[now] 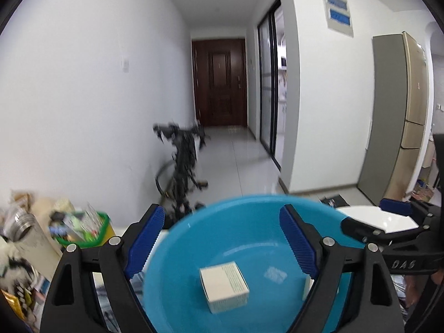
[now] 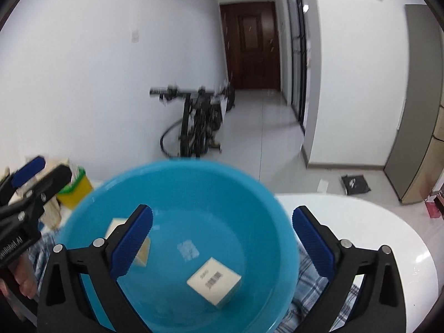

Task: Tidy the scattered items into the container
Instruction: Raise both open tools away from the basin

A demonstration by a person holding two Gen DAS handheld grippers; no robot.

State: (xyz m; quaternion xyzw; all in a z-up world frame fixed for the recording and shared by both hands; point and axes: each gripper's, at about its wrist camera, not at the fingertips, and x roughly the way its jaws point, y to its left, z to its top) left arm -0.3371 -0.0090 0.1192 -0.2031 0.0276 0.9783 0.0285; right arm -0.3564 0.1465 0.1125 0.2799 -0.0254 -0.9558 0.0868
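In the blue plastic basin (image 1: 222, 238) lie two small white cartons: one with fine print on its side (image 1: 224, 287) near the middle of the floor, and one with a barcode label (image 2: 213, 280) toward the right gripper's side. Both are plainly inside the rim, resting on the bottom. The left gripper (image 1: 222, 238) hangs over the basin with its jaws spread wide and nothing between them; the right gripper (image 2: 222, 238) is likewise fully parted and empty, straddling the basin's right rim. The barcode carton lies just below and between the right gripper's fingers, long axis slanted — so that hand is nearer to it. I judge the tidying well along, but I cannot tell whether items remain: the checked cloth (image 2: 313, 274) beneath is mostly hidden, and the clutter around the green-and-yellow bin (image 1: 91, 230) is blurred.
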